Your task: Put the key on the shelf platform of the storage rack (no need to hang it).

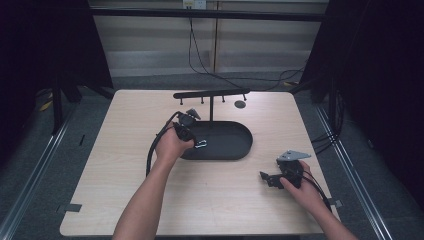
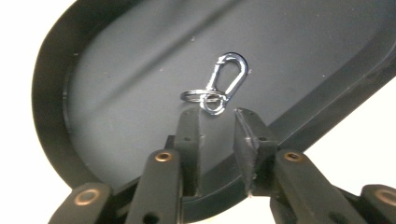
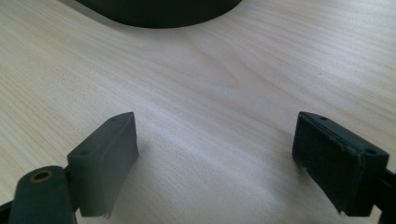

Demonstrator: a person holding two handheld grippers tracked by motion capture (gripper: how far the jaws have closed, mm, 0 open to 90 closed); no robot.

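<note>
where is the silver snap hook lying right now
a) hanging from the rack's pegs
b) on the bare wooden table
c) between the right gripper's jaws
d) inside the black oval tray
d: the silver snap hook lies flat on the floor of the black oval tray, just ahead of the left gripper, whose jaws stand slightly apart and clear of it.

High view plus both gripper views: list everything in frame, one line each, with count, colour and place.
table: one, light wood, under everything.
tray: one, black oval, middle of the table.
carabiner clip: one, silver, with key rings, lying in the tray just beyond the left gripper's tips.
hook rack: one, black bar with pegs on a post rising from the tray's far side.
small disc: one, dark, on the table by the rack's right end.
cables: several, black, on the floor beyond the table.
left gripper: one, black, over the tray, jaws slightly apart, nothing between them.
right gripper: one, black, near right of the table, jaws wide open.
</note>
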